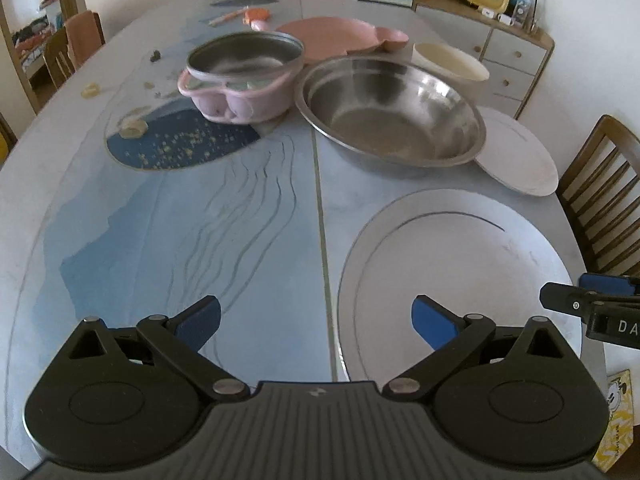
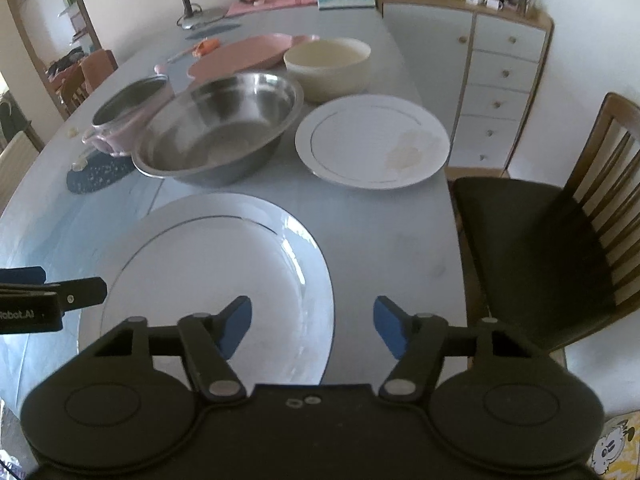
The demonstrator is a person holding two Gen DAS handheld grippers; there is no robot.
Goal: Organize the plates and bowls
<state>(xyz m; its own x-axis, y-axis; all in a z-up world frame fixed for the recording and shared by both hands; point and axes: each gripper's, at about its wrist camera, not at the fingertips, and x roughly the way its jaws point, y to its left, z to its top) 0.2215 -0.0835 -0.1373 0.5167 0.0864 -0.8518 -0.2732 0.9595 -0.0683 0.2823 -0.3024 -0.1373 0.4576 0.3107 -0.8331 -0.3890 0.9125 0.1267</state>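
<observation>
The table (image 2: pixel 380 240) carries all the dishes, and the steel bowl (image 2: pixel 224 128) near its middle serves as the landmark. The large white plate (image 2: pixel 216 264) lies in front of the steel bowl, close to the near edge of the table. The smaller white plate (image 2: pixel 372 140) sits just to the right of the steel bowl, its rim tucked partly under the bowl's edge in the left wrist view. The pink plate (image 2: pixel 240 54) lies behind the steel bowl, and the cream bowl (image 2: pixel 328 66) stands behind and to the right of it. The pink-rimmed pot (image 2: pixel 124 116) with a steel inside sits just left of the steel bowl. The left gripper (image 1: pixel 316 322) hovers in front of the steel bowl, jaws spread wide with nothing between them. The right gripper (image 2: pixel 312 326) hangs over the near right rim of the large white plate, jaws apart and not gripping anything.
</observation>
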